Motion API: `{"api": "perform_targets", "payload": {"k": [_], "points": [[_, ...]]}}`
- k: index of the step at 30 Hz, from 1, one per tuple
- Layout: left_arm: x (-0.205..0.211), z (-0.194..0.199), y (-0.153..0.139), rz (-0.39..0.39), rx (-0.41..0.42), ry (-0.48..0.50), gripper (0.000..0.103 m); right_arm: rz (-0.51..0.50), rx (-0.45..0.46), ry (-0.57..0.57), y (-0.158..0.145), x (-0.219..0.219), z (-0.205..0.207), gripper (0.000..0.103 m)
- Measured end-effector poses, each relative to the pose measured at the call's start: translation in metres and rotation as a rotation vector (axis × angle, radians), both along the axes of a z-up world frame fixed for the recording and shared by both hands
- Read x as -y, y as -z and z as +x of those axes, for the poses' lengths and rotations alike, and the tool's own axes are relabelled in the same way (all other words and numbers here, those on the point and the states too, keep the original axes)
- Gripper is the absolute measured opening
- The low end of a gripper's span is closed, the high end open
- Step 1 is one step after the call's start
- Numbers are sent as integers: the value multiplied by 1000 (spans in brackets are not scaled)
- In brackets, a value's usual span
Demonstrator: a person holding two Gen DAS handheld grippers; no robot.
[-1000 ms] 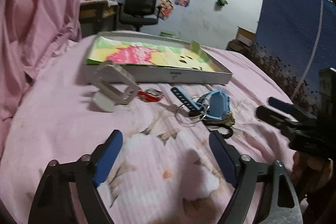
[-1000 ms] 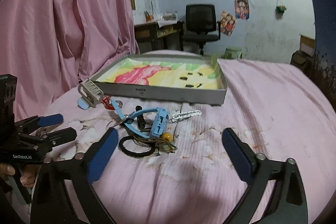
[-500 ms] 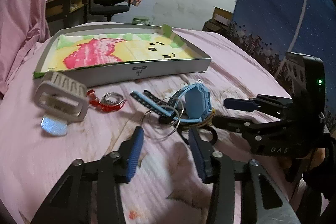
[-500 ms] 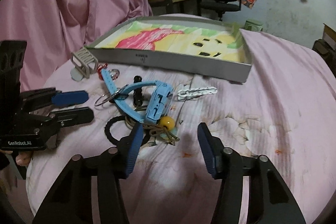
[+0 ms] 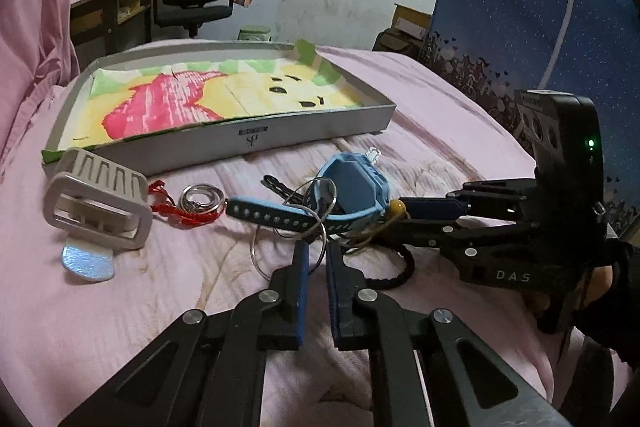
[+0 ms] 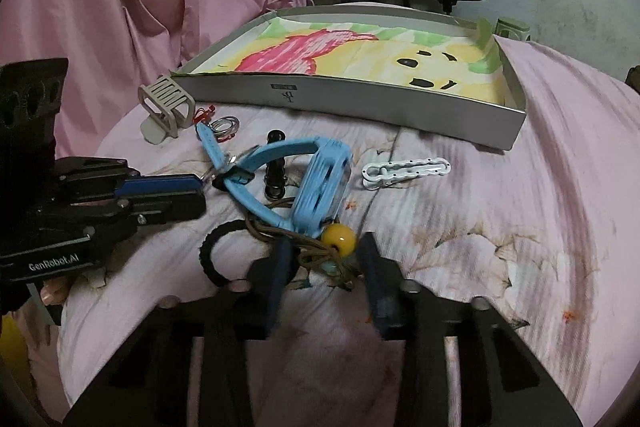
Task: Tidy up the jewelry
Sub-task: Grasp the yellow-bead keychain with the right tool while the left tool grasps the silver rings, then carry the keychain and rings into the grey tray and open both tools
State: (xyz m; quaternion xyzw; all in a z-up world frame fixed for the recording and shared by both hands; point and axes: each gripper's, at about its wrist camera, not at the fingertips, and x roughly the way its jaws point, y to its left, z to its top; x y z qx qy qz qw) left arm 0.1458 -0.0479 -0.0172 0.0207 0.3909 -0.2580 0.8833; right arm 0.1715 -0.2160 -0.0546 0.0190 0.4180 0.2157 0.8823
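Nearby, left gripper fingers nearly closed around wire ring, right gripper fingers parted astride yellow bead.

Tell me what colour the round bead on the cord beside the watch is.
The bead is amber yellow, clearest in the right wrist view.

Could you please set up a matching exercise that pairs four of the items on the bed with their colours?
Things:
1. watch
2. bead
3. hair tie
4. cord

Colours:
A. black
B. red
C. light blue
D. yellow

Pairs: 1-C, 2-D, 3-A, 4-B
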Motion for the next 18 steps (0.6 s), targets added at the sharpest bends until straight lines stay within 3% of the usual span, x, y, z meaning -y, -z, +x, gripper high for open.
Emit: {"api": "perform_targets", "payload": {"k": [6, 18], "points": [[-11, -12, -11, -8, 70, -29, 3, 14, 21, 19, -4, 4, -9, 21], [-45, -32, -17, -73, 91, -94, 3, 41, 99, 80, -23, 17, -45, 21]]}}
